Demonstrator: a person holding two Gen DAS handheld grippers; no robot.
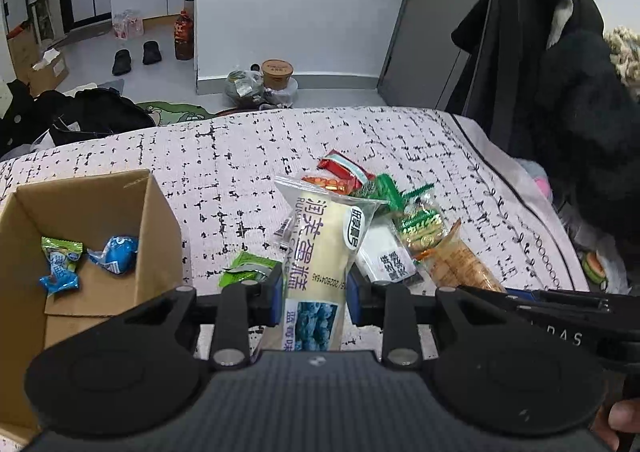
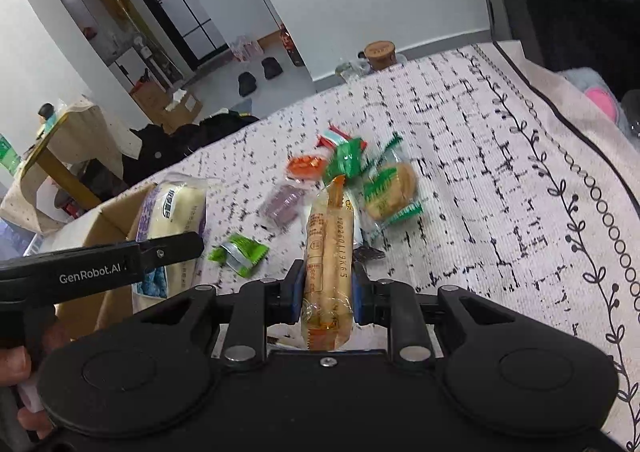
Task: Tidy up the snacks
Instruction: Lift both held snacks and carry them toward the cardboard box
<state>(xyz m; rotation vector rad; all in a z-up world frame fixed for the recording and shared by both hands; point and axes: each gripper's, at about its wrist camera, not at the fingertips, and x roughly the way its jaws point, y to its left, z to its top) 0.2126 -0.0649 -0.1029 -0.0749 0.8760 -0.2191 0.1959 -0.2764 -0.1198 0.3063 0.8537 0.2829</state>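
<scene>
Snacks are clamped in both: left tongs (image 1: 313, 290) grip cake (image 1: 320, 248), right tongs (image 2: 327, 292) a half-hidden biscuit pack (image 2: 329, 252).

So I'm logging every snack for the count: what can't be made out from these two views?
- Cardboard box: in the left wrist view the gripper body and frame edge hide its near part, so its full contents are unknown.
- Snack pile: motion-blurred in the right wrist view; labels unreadable.
- White packet: left wrist view, mostly hidden behind the cake packet that the left gripper holds.
</scene>
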